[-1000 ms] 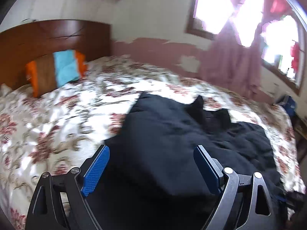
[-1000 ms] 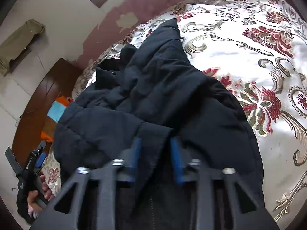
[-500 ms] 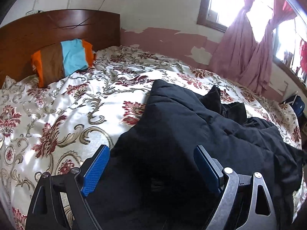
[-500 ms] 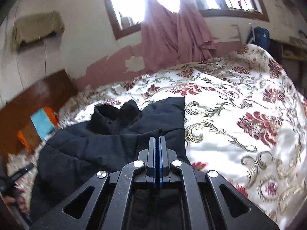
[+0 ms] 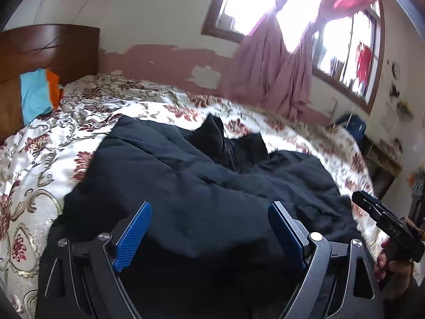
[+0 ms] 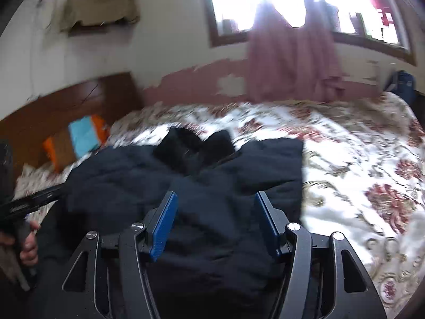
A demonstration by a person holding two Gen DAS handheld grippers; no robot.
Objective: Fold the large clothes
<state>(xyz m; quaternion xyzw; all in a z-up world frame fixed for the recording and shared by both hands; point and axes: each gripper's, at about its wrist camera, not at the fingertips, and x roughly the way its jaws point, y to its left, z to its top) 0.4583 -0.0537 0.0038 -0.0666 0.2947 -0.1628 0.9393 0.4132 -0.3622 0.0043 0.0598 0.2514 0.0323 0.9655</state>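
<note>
My left gripper [image 5: 209, 228] gapes wide over the black jacket [image 5: 202, 186]. My right gripper [image 6: 215, 222], its jaws just opening with nothing clamped, alone shows the draped shelf [image 6: 98, 10].

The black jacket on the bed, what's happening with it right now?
A person is folding a black padded jacket on a floral bedspread, with a handheld gripper in each hand. The jacket lies bunched up, its sides partly folded in. The right gripper has just been opening, with nothing pinched between its fingers. The left gripper is open too, above the jacket's near edge.
</note>
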